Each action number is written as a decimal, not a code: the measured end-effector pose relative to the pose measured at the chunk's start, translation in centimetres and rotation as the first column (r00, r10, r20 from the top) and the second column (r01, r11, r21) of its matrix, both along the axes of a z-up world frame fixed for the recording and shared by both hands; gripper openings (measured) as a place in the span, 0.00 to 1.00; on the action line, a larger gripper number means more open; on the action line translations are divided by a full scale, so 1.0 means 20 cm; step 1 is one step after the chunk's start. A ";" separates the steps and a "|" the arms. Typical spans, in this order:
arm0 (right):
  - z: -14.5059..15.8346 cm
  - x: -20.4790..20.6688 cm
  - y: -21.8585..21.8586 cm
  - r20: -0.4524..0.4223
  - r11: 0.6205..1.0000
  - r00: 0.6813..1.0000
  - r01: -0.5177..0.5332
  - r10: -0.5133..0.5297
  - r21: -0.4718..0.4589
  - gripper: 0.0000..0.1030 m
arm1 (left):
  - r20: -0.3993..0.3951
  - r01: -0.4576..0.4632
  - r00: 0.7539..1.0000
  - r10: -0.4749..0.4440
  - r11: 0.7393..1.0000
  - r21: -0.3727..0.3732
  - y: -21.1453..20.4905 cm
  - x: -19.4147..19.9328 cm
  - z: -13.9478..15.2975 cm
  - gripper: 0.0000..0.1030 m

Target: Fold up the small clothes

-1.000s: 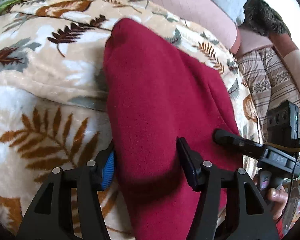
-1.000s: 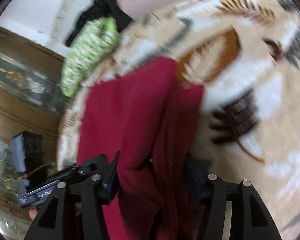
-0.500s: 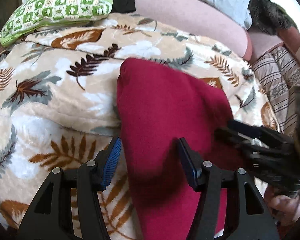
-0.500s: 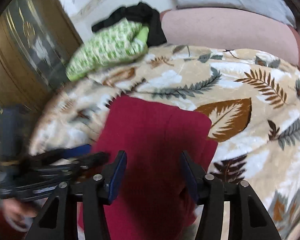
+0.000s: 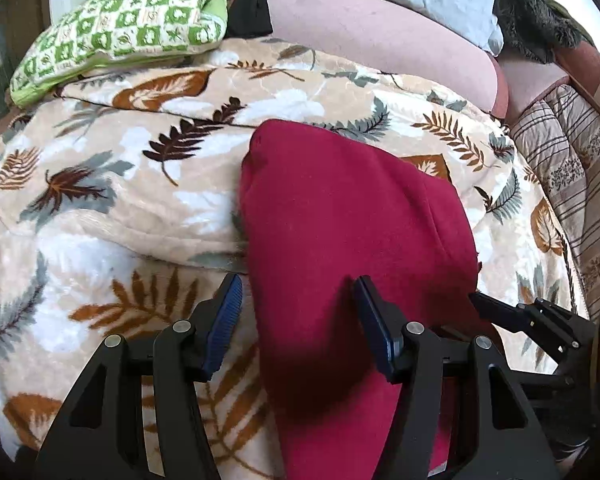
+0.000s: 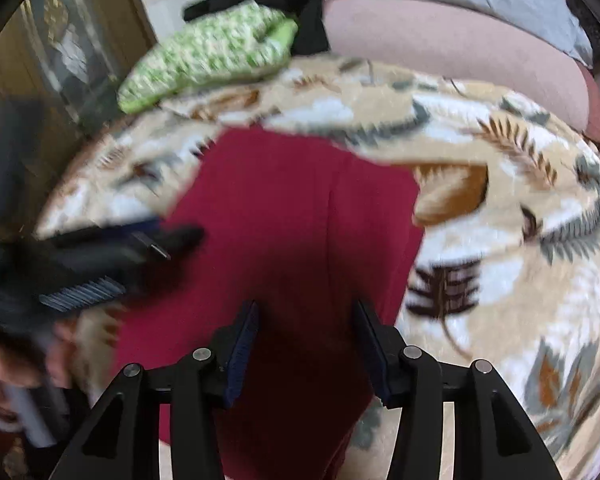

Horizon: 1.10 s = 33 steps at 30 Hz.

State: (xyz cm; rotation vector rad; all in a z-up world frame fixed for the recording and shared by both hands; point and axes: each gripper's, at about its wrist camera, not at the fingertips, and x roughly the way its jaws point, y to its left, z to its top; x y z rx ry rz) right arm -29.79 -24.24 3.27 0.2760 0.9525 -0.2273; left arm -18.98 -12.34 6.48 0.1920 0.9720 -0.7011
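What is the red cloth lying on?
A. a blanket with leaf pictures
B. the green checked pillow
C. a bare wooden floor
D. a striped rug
A: the red cloth is spread flat on the leaf-patterned blanket, while the green checked pillow sits apart at the blanket's far end.

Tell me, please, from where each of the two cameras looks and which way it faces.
Left wrist view: sits on the left gripper, looking forward and down along its fingers at the dark red fleece garment on the beige leaf-patterned blanket; the right gripper shows at right.
Right wrist view: sits on the right gripper, facing down at the same garment, blurred; the left gripper and a hand show at left.
Shared: garment, blanket, green checked cushion, pink sofa back.
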 end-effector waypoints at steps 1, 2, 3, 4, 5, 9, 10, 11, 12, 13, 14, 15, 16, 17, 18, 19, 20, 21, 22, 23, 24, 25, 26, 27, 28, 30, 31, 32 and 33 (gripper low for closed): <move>0.01 -0.01 0.00 0.013 1.000 1.000 0.007 -0.007 -0.002 0.47 | 0.012 -0.006 1.000 0.006 1.000 0.001 0.01 -0.01 0.01 0.57; 0.03 -0.01 0.01 0.021 1.000 1.000 0.012 -0.012 0.003 0.47 | 0.028 -0.015 1.000 0.015 1.000 0.000 0.02 -0.02 0.03 0.57; 0.05 -0.02 0.01 0.027 1.000 1.000 0.015 -0.015 0.011 0.47 | 0.038 -0.021 0.999 0.021 1.000 -0.005 0.04 -0.03 0.05 0.57; 0.09 -0.03 0.00 0.041 1.000 0.999 0.020 -0.021 0.020 0.47 | 0.044 -0.024 0.999 0.024 1.000 -0.011 0.05 -0.03 0.06 0.57; 0.11 -0.04 0.00 0.055 0.999 0.998 0.027 -0.028 0.024 0.47 | 0.056 -0.030 0.998 0.031 0.999 -0.021 0.06 -0.04 0.08 0.57; 0.23 -0.09 0.02 0.118 0.998 0.991 0.069 -0.069 0.007 0.48 | 0.093 -0.051 0.994 0.054 0.998 -0.035 0.09 -0.08 0.14 0.57; 0.26 -0.10 0.03 0.130 0.996 0.988 0.084 -0.083 -0.004 0.49 | 0.107 -0.057 0.992 0.060 0.998 -0.037 0.10 -0.10 0.16 0.57; 0.28 -0.10 0.04 0.134 0.996 0.987 0.093 -0.091 -0.011 0.49 | 0.119 -0.060 0.991 0.064 0.997 -0.037 0.11 -0.11 0.17 0.57; 0.30 -0.10 0.05 0.138 0.994 0.985 0.103 -0.099 -0.021 0.50 | 0.127 -0.063 0.990 0.067 0.997 -0.037 0.12 -0.12 0.18 0.57; 0.31 -0.10 0.05 0.142 0.994 0.985 0.107 -0.102 -0.027 0.50 | 0.136 -0.067 0.988 0.071 0.997 -0.035 0.13 -0.13 0.19 0.57; 0.32 -0.11 0.07 0.147 0.993 0.983 0.113 -0.107 -0.036 0.50 | 0.143 -0.070 0.987 0.074 0.997 -0.033 0.14 -0.14 0.20 0.57; 0.34 -0.11 0.08 0.153 0.992 0.982 0.119 -0.111 -0.044 0.51 | 0.144 -0.071 0.987 0.075 0.997 -0.032 0.14 -0.15 0.20 0.57; 0.35 -0.12 0.08 0.158 0.991 0.981 0.125 -0.116 -0.048 0.52 | 0.143 -0.070 0.987 0.074 0.997 -0.032 0.15 -0.16 0.20 0.57; 0.36 -0.13 0.09 0.164 0.990 0.979 0.130 -0.120 -0.054 0.53 | 0.139 -0.067 0.988 0.071 0.997 -0.031 0.15 -0.16 0.20 0.57; 0.37 -0.13 0.09 0.170 0.990 0.978 0.131 -0.120 -0.057 0.55 | 0.138 -0.069 0.988 0.073 0.997 -0.030 0.16 -0.17 0.20 0.57; 0.38 -0.14 0.10 0.177 0.989 0.976 0.135 -0.122 -0.063 0.56 | 0.141 -0.074 0.987 0.077 0.997 -0.027 0.16 -0.17 0.20 0.57; 0.39 -0.15 0.11 0.182 0.988 0.975 0.138 -0.124 -0.067 0.56 | 0.148 -0.078 0.986 0.080 0.997 -0.023 0.17 -0.18 0.20 0.57; 0.40 -0.16 0.12 0.187 0.988 0.974 0.139 -0.124 -0.069 0.57 | 0.155 -0.080 0.985 0.082 0.997 -0.022 0.17 -0.19 0.21 0.57; 0.41 -0.17 0.12 0.190 0.988 0.974 0.137 -0.123 -0.067 0.57 | 0.162 -0.082 0.983 0.084 0.996 -0.023 0.18 -0.19 0.21 0.57; 0.41 -0.17 0.13 0.193 0.989 0.974 0.135 -0.121 -0.066 0.57 | 0.168 -0.083 0.982 0.086 0.996 -0.024 0.18 -0.20 0.22 0.57; 0.41 -0.18 0.13 0.196 0.989 0.973 0.136 -0.120 -0.067 0.57 | 0.172 -0.084 0.981 0.087 0.996 -0.026 0.19 -0.21 0.22 0.57; 0.42 -0.18 0.14 0.198 0.988 0.973 0.138 -0.122 -0.068 0.58 | 0.176 -0.085 0.981 0.088 0.996 -0.026 0.19 -0.21 0.23 0.57; 0.42 -0.19 0.14 0.203 0.988 0.971 0.139 -0.123 -0.068 0.58 | 0.179 -0.087 0.980 0.090 0.996 -0.026 0.19 -0.21 0.23 0.57; 0.42 -0.19 0.14 0.207 0.988 0.971 0.139 -0.123 -0.066 0.59 | 0.180 -0.088 0.979 0.091 0.996 -0.025 0.19 -0.21 0.23 0.57; 0.42 -0.19 0.14 0.211 0.989 0.970 0.139 -0.124 -0.059 0.60 | 0.181 -0.090 0.979 0.093 0.996 -0.025 0.20 -0.22 0.23 0.57; 0.42 -0.19 0.14 0.214 0.989 0.969 0.139 -0.126 -0.045 0.61 | 0.179 -0.094 0.979 0.097 0.995 -0.027 0.20 -0.22 0.23 0.57; 0.42 -0.19 0.14 0.215 0.989 0.968 0.139 -0.127 -0.040 0.61 | 0.178 -0.094 0.979 0.097 0.995 -0.027 0.20 -0.22 0.23 0.57; 0.42 -0.19 0.14 0.215 0.990 0.969 0.138 -0.126 -0.040 0.61 | 0.175 -0.094 0.980 0.097 0.995 -0.027 0.20 -0.22 0.23 0.57; 0.42 -0.19 0.14 0.212 0.990 0.969 0.137 -0.125 -0.044 0.61 | 0.175 -0.094 0.980 0.097 0.995 -0.026 0.20 -0.22 0.22 0.57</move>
